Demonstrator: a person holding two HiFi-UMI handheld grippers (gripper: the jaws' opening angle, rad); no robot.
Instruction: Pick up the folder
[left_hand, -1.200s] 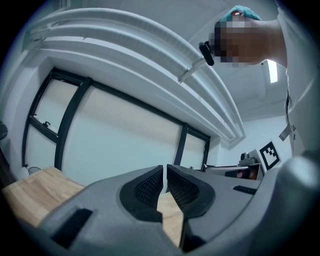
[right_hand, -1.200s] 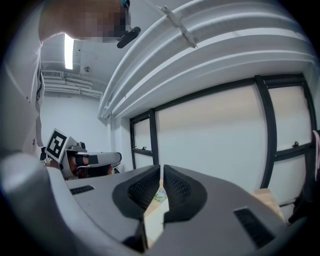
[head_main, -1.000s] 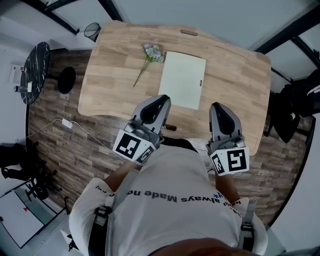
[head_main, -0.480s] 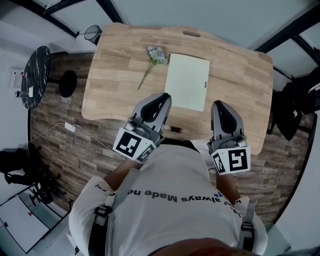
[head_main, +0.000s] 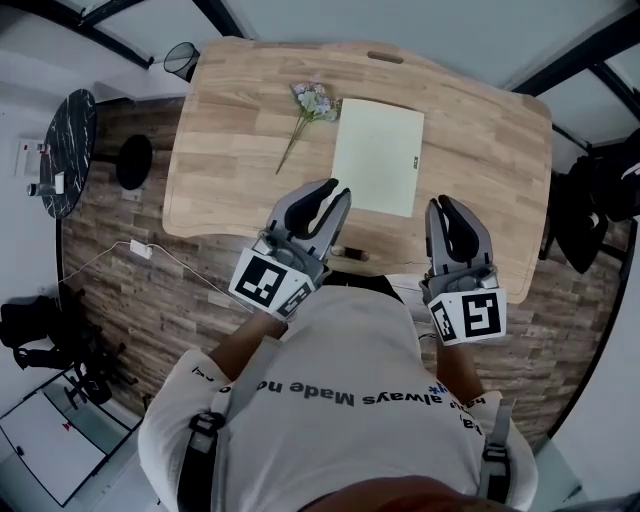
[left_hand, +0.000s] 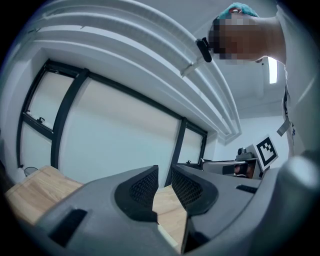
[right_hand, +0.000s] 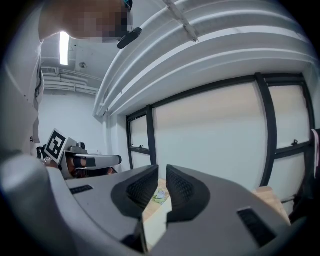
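The dark label on the folder (head_main: 377, 157) is too small to read. A small dark thing (head_main: 343, 251) at the table's (head_main: 230, 120) near edge can't be identified. In the right gripper view, the right gripper (right_hand: 162, 171), jaws closed, hides most of the folder.

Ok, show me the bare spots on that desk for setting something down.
Bare desk: the wide patch from the folder to the right edge; the patch left of the flower sprig; a narrow strip beyond the folder, before the slot at the far edge. Crowded: the middle, where sprig and folder lie close.
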